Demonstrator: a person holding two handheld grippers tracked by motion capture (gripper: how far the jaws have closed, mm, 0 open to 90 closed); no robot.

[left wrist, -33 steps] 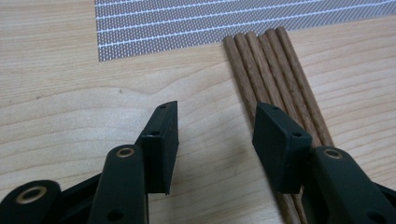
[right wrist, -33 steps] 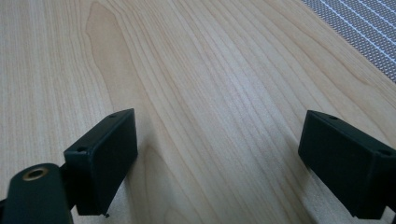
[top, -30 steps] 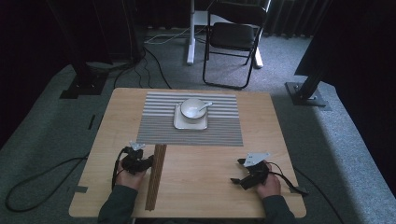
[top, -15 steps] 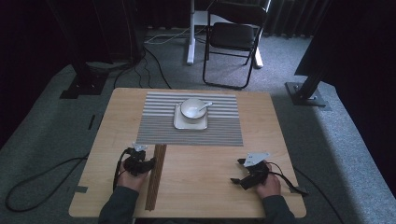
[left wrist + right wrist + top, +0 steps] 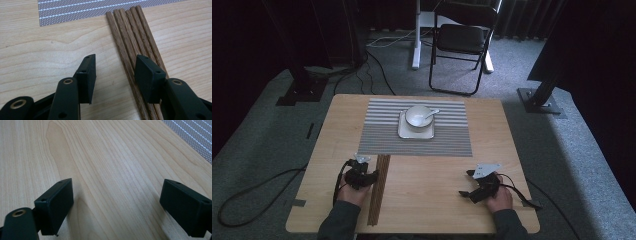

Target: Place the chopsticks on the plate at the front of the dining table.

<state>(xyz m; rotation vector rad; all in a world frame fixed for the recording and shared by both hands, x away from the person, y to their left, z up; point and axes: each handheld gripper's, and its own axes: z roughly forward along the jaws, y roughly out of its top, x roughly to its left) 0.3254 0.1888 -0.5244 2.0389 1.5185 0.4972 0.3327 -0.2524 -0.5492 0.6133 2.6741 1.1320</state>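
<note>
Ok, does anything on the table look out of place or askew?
Nothing stands out. The chopsticks lie in a tidy bundle beside the striped mat, and the bowl with its spoon sits upright on the square plate. No spills or damage show.

Right gripper [image 5: 116,207] gapes wide over bare table [image 5: 105,157], placemat [image 5: 195,135] beyond.

A bundle of dark brown wooden chopsticks [image 5: 130,40] lies flat on the pale tabletop [image 5: 37,57], side by side and touching, their far tips just reaching the near edge of the striped grey placemat [image 5: 75,10].
</note>
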